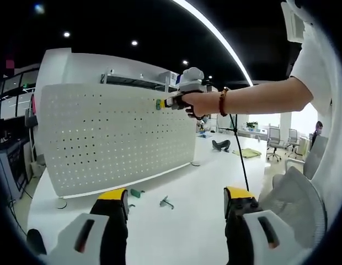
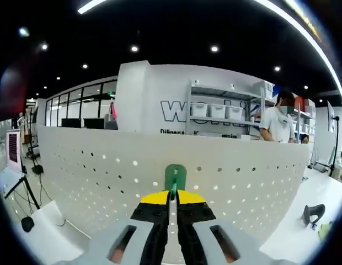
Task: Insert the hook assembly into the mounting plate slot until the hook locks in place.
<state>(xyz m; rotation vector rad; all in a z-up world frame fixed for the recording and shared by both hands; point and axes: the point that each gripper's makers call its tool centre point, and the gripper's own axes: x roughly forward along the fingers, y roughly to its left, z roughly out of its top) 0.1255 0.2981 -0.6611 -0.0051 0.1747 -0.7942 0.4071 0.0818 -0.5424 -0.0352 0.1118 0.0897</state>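
A white perforated mounting plate (image 1: 116,138) stands upright on the white table (image 1: 182,226). In the left gripper view a person's hand holds my right gripper (image 1: 166,102) against the plate's upper right part, with a small green hook (image 1: 159,104) at its tip. In the right gripper view the right gripper (image 2: 172,196) is shut on the green hook (image 2: 175,176), which sits up against the plate (image 2: 105,165). My left gripper (image 1: 176,194) stands open low over the table with nothing between its yellow-tipped jaws. A small green piece (image 1: 137,192) and a grey metal hook (image 1: 166,203) lie on the table before the plate.
A black object (image 1: 220,145) lies farther back on the table, right of the plate. A cable (image 1: 240,154) hangs from the right gripper. A person in a white shirt (image 2: 276,124) stands by shelves behind the plate. A tripod (image 2: 27,193) stands at the left.
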